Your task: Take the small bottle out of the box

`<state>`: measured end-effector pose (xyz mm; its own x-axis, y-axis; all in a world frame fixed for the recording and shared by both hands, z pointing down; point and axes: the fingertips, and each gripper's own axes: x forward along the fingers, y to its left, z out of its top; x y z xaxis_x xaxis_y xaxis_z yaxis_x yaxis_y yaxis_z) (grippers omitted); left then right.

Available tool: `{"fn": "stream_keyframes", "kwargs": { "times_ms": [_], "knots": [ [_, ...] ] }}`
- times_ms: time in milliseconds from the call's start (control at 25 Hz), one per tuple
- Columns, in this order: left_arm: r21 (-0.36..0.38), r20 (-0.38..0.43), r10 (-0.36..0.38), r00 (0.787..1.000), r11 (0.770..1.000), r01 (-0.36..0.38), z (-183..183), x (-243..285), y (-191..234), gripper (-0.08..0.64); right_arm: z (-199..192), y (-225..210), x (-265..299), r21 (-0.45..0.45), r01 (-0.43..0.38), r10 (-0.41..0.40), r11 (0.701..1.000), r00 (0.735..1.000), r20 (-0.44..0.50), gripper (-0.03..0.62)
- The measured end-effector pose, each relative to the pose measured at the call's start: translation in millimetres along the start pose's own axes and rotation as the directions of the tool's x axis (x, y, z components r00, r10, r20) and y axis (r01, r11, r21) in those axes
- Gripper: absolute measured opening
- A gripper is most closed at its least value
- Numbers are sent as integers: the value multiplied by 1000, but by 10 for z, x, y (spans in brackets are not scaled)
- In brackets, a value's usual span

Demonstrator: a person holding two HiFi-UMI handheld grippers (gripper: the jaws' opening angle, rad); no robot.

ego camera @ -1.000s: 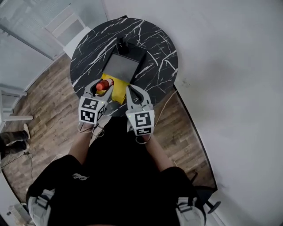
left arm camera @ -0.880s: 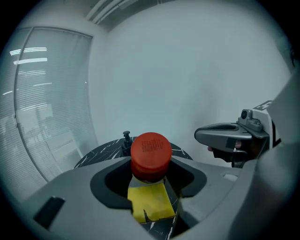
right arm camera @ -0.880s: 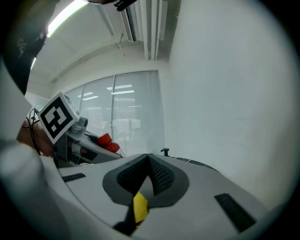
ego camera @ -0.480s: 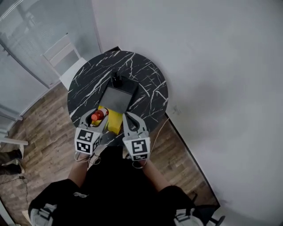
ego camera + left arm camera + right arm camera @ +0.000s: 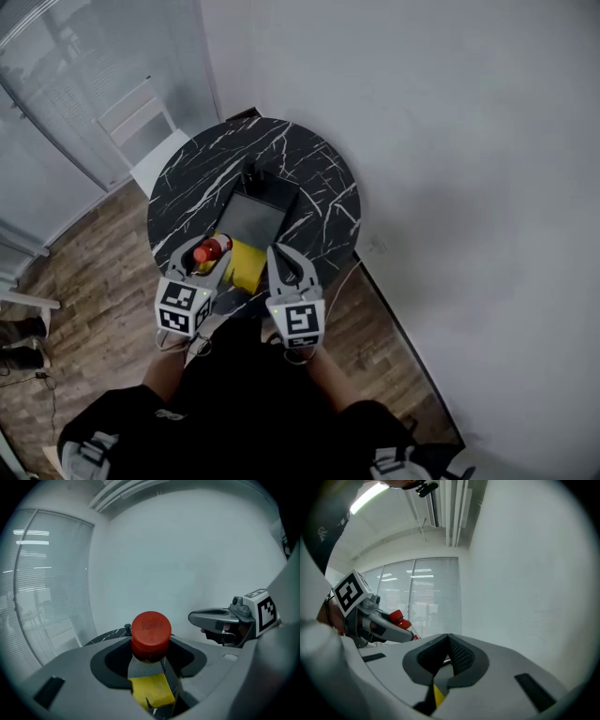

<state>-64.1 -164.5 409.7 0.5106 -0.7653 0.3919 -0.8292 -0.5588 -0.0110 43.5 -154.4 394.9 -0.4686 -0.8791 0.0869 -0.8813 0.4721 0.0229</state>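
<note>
Between the jaws of the left gripper (image 5: 206, 253), a small bottle (image 5: 150, 631) is clamped on both sides, the jaws standing wide around its body. Its long axis runs along the jaws rather than across them. The red cap is the raised end, turned back toward the gripper's own camera, while the body slants forward and down toward the fingertips and is mostly hidden there. Beneath the jaws and slightly to their right lies the yellow box (image 5: 246, 266), at the near edge of a round black marble table (image 5: 314, 187). Ahead of the fingertips sits a black case (image 5: 253, 216). To that gripper's right, at about the same level, the right gripper (image 5: 449, 638) holds nothing, its ribbed pads pressed together at the tips.
</note>
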Motion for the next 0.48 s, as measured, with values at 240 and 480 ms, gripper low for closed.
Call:
{"fn": "stream_keyframes", "kwargs": {
  "times_ms": [240,480],
  "knots": [
    [10,10,-2,1000,1000,2,16,-55,-31,215,35,108,-7,-27,-29,29,999,1000,8,-5],
    [16,14,-1,1000,1000,1,46,-81,-14,215,10,43,16,-21,-9,9,1000,1000,0,-5]
  ]
}}
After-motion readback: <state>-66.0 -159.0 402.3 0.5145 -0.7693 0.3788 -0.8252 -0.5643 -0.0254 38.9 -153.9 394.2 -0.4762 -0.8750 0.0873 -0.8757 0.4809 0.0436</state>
